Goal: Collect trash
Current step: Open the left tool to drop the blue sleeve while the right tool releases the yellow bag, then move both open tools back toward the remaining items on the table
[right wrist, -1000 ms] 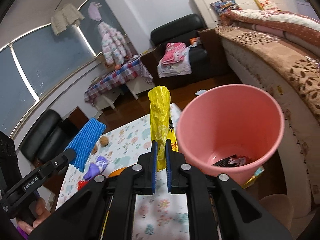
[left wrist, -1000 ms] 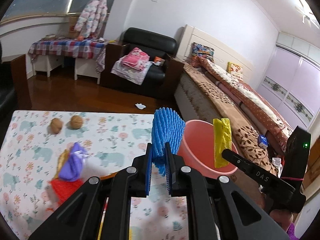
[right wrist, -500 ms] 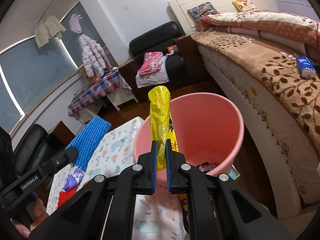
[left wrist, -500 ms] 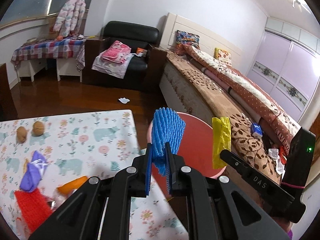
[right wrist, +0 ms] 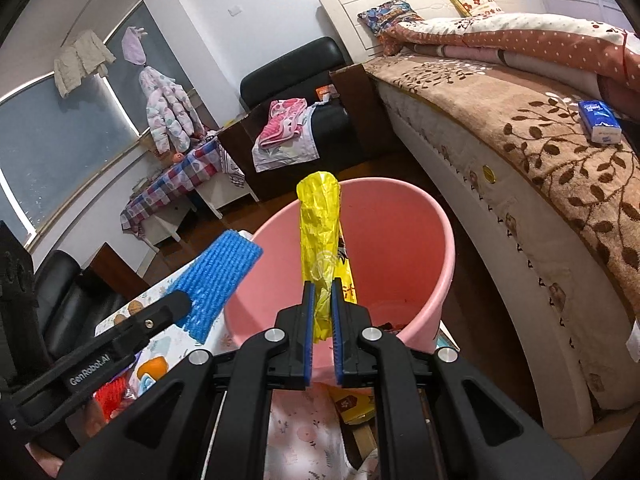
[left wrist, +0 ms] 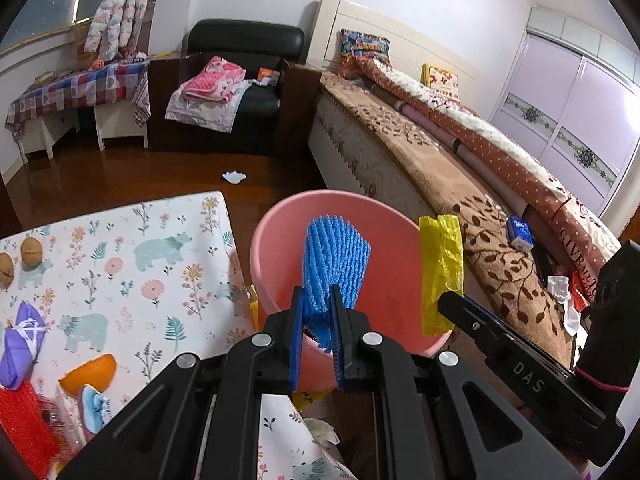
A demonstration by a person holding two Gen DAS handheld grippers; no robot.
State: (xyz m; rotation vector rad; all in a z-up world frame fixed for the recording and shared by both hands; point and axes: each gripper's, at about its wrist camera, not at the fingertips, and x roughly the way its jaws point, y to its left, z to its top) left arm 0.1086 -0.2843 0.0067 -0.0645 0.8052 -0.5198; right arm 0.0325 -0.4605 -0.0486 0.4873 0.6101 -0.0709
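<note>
Table [left wrist: 120, 248]: floral cloth; purple wrapper [left wrist: 20, 344], red net [left wrist: 24, 428], orange piece [left wrist: 88, 372] and two walnuts [left wrist: 30, 250] not yet collected
Pink bin [left wrist: 276, 240]: beside table edge, some scraps already at its bottom
Left gripper [left wrist: 318, 320]: clamped on blue foam net [left wrist: 336, 264], held over the bin mouth
Right gripper [right wrist: 320, 304]: fully closed on yellow plastic bag [right wrist: 320, 216], above the bin
Progress: two items ready for release; table litter remains

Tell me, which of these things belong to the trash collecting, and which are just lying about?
Part of the job:
- blue foam net in left gripper
- yellow plastic wrapper in right gripper
- pink bin

Just lying about:
- black armchair
- bed
- tissue pack
</note>
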